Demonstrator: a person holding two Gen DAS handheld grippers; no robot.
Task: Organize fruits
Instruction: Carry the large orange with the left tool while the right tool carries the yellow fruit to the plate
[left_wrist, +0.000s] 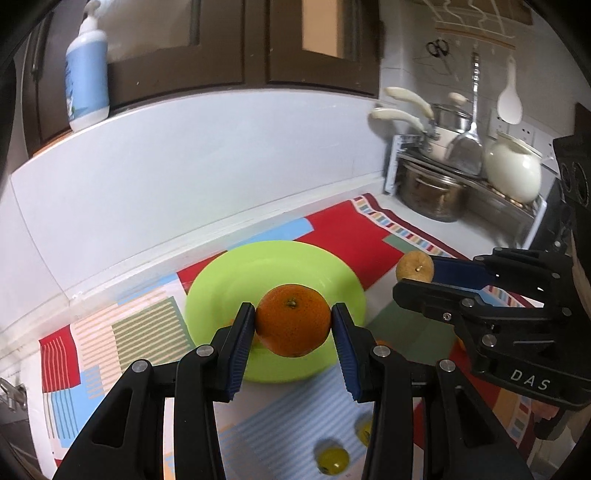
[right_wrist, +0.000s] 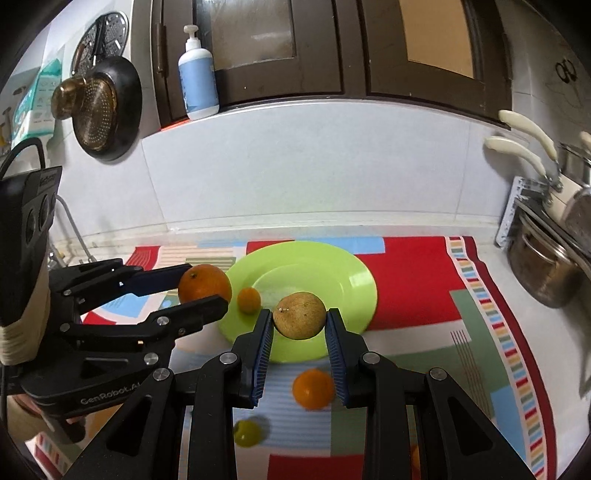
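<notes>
While both claws carry fruit above the desk, the chief risk is a drop or a collision. Nearest the left camera, the left claw (left_wrist: 293, 325) is clamped on an orange (left_wrist: 293, 320), its pads pressing only the fruit's two sides, so the round skin could roll out if the wrist tilts. Nearest the right camera, the right claw (right_wrist: 299, 320) is closed narrow on a brown fruit (right_wrist: 300, 315), likewise pinched at its widest line. Both fruits hang over the near rim of the green plate (right_wrist: 347, 277), and the two claws stand just beside each other, so a joint approach could knock them together. Below, on the patterned cloth (right_wrist: 424, 273), lie a loose orange (right_wrist: 313, 389) and a yellow-green fruit (right_wrist: 247, 432), not yet collected. A small orange (right_wrist: 248, 300) sits at the plate's left edge; a fruit released carelessly could strike it or roll off the shallow plate toward the cloth.
</notes>
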